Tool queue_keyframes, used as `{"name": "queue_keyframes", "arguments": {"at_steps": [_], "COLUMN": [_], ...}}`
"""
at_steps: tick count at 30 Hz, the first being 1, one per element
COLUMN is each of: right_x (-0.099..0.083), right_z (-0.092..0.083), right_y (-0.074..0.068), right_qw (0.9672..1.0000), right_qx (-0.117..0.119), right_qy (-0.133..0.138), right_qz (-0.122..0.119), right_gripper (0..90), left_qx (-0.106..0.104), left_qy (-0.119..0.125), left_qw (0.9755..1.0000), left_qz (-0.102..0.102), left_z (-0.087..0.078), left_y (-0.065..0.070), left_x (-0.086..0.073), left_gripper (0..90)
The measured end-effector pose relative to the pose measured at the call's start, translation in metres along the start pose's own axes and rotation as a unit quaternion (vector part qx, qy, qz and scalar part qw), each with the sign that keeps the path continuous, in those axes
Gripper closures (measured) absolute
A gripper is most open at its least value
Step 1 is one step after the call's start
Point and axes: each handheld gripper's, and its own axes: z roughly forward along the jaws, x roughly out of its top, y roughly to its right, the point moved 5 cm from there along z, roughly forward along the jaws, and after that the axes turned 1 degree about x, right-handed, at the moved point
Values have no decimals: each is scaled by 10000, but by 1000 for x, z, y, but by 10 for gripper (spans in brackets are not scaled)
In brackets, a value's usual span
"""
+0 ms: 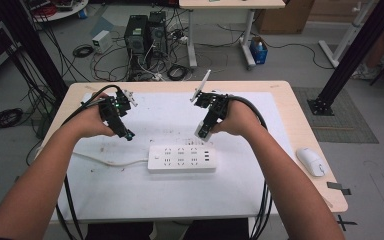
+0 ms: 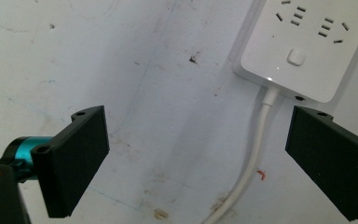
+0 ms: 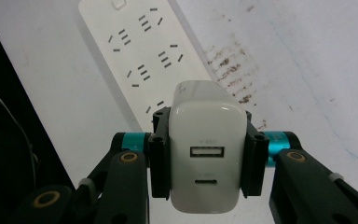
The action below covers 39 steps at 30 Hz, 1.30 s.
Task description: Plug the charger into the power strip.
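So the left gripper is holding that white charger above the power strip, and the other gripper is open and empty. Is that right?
Not quite: the right gripper holds the white charger, its jaws closed on the charger's sides, as the right gripper view shows. The left gripper is the open, empty one, above the power strip and its cable end.

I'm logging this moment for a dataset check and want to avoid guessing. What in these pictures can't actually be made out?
- Charger prongs: right gripper view, hidden behind its own body, clamped in the right gripper.
- Printed labels above the charger's ports: right gripper view, too faint.
- Power strip cable far end: high view, lost behind the left forearm.
- Power strip's far half: left gripper view, cut by the frame edge beyond the open left gripper.
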Motion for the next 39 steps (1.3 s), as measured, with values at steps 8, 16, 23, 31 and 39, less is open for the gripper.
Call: {"name": "queue_keyframes", "arguments": {"at_steps": [8,16,23,31,39], "right_x": [11,14,15,15,14], "right_z": [24,38,50,61,64], "right_y": [-4,-6,-5,-5,-3], "right_qw": [9984,9965,9948,9924,9907], "right_qx": [174,248,217,142,83], "right_qy": [-353,-580,-723,-881,-929], "right_qz": [-407,-549,-682,-848,-989], "right_gripper": [624,624,624,624,624], "left_qx": [-7,-47,-15,21,44], "left_qy": [20,-32,-52,-81,-82], "left_qw": [10000,9999,9999,9998,9997], "left_qz": [-42,-86,-152,-197,-237], "left_z": [2,7,6,5,4], "left_y": [-1,-2,-5,-7,-7], "left_x": [-6,-13,-17,-24,-25], "left_gripper": [61,61,61,61,61]}}
